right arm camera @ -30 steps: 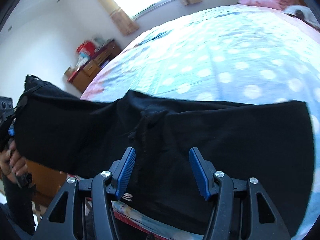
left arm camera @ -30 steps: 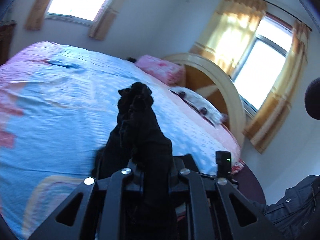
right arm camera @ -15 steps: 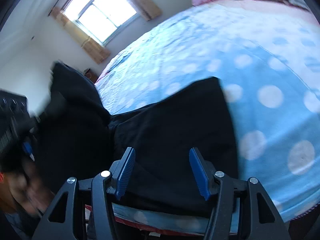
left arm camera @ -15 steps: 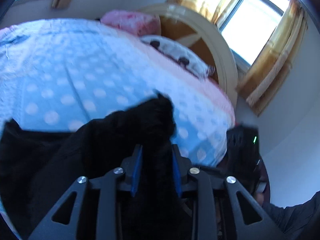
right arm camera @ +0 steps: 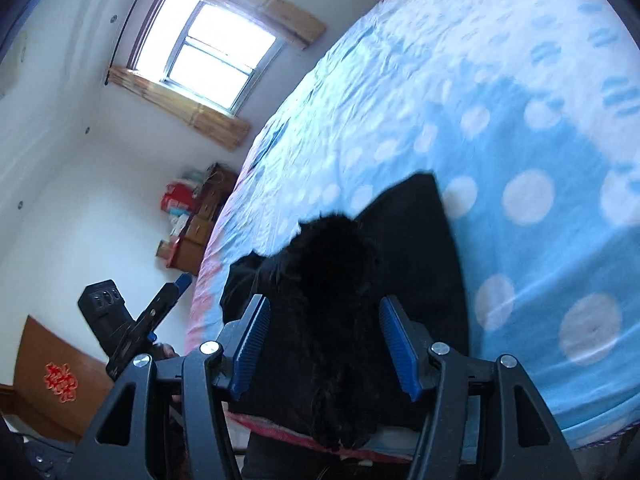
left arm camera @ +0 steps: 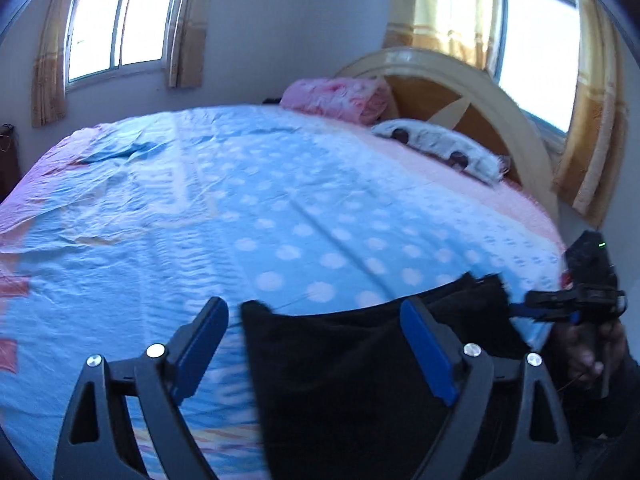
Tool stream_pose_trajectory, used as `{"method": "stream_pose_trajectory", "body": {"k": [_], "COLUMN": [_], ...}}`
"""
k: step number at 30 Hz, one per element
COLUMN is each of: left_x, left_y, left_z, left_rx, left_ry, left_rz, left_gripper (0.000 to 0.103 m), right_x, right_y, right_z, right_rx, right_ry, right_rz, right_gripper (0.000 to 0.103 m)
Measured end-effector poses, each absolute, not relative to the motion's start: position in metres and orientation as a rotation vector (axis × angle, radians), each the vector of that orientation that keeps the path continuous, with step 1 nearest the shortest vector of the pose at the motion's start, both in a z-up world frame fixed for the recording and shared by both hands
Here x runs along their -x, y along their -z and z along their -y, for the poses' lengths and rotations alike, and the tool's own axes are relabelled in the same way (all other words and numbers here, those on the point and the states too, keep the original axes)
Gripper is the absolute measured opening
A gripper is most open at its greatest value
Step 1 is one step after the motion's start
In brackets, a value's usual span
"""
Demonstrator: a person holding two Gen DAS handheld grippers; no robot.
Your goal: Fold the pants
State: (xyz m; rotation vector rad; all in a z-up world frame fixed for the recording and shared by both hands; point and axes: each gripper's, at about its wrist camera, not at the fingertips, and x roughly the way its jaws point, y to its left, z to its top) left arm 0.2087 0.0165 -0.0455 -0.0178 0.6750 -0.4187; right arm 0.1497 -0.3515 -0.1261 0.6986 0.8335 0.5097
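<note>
The black pants (left arm camera: 360, 368) lie folded on the near edge of the blue polka-dot bed (left arm camera: 260, 208). My left gripper (left arm camera: 316, 344) is open above them, its right pad over the cloth and its left pad over bare sheet. In the right wrist view the pants (right arm camera: 404, 248) lie flat with a bunched mound (right arm camera: 332, 280) rising between the pads of my right gripper (right arm camera: 324, 344), which is open. Each gripper shows in the other's view: the right one (left arm camera: 584, 296) at the pants' right end, the left one (right arm camera: 120, 320) off the bed's left.
A pink pillow (left arm camera: 336, 96) and a white spotted pillow (left arm camera: 440, 144) lie by the wooden headboard (left arm camera: 480, 92). Windows with curtains (left arm camera: 116, 28) are behind the bed. A wooden dresser (right arm camera: 200, 224) with clutter stands by the far wall. A brown cabinet (right arm camera: 52, 380) is at lower left.
My left gripper let go of the bunched pants and opened wide; the pants now lie on the bed. The right gripper swung over the pants' end, with cloth mounded between its pads.
</note>
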Motion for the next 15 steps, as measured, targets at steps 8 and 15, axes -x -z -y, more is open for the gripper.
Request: {"method": "stream_pose_trajectory", "body": {"k": [8,15], "left_x": [-0.254,-0.285], "left_y": [0.077,0.104], "left_z": [0.015,0.004], "left_rx": [-0.332,-0.212], "left_ry": [0.706,0.914], "left_rz": [-0.805,-0.972], "left_gripper": [0.080,0.039], "right_x": [-0.153,-0.146], "right_y": [0.133,0.145], "right_z": [0.322,0.307], "right_rx": [-0.517,-0.366], "right_ry": [-0.524,-0.504], "right_rz": [-0.964,-1.025], "right_gripper": [0.059,0.059]}}
